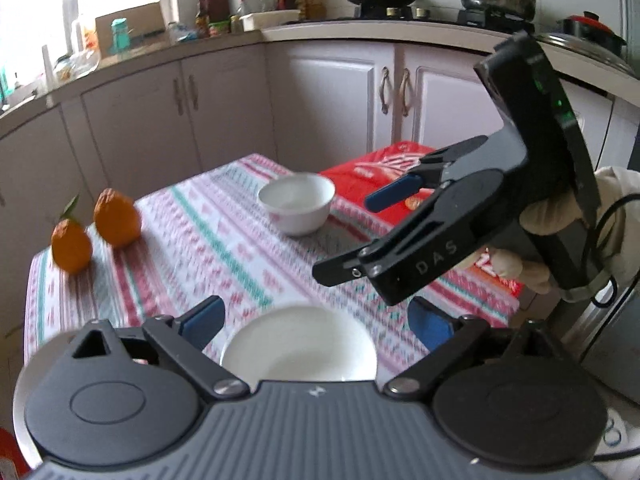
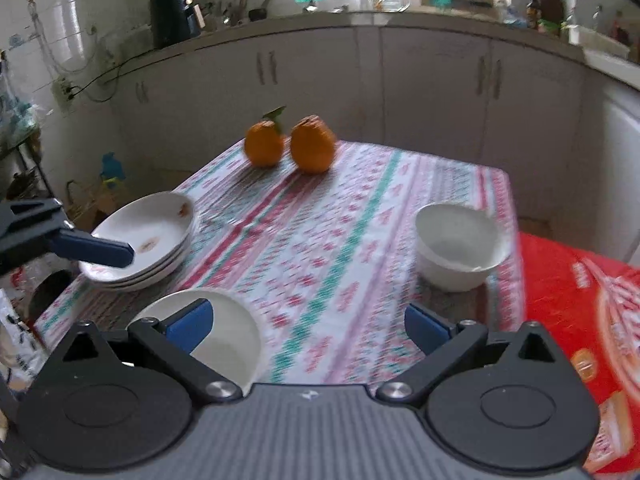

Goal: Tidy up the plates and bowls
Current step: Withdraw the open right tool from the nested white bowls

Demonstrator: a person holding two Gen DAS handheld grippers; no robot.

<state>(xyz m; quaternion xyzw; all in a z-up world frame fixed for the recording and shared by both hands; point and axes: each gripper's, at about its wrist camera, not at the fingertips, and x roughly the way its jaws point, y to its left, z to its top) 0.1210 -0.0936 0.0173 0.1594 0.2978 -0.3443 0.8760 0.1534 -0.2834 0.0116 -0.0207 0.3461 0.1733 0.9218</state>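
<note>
A white bowl [image 1: 298, 346] sits at the near edge of the table, right under the left gripper [image 1: 316, 320]. Its near half is hidden by the gripper's body, so only the far rim and part of the inside show. The two blue fingers [image 1: 206, 316] stand wide apart, one on each side of the bowl, and neither clearly touches it. Motion blur makes the gaps hard to judge.

In the right wrist view the same bowl [image 2: 216, 336] lies low on the left, partly covered by the left finger [image 2: 192, 326] of the right gripper [image 2: 310, 326]. That gripper's fingers are also spread wide and hold nothing. Only striped tablecloth [image 2: 320, 240] lies between them.

A second white bowl [image 2: 460, 246] stands well apart near the far right edge of the table. It looks like two nested bowls, though blur leaves that uncertain. In the left wrist view this far bowl [image 1: 298, 202] sits just beyond the open tips of the right gripper [image 1: 356, 236], which is held by a gloved hand [image 1: 560, 240].

A stack of white plates [image 2: 148, 236] rests at the left edge of the table. The top plate has brownish smears. One blue finger of the left gripper [image 2: 96, 250] crosses in front of the stack's near rim; the rest of that gripper is cut off by the frame.

Two oranges [image 2: 290, 146] stand side by side at the far end, touching or nearly so. A red bag [image 2: 580, 300] lies past the table's right edge.
</note>
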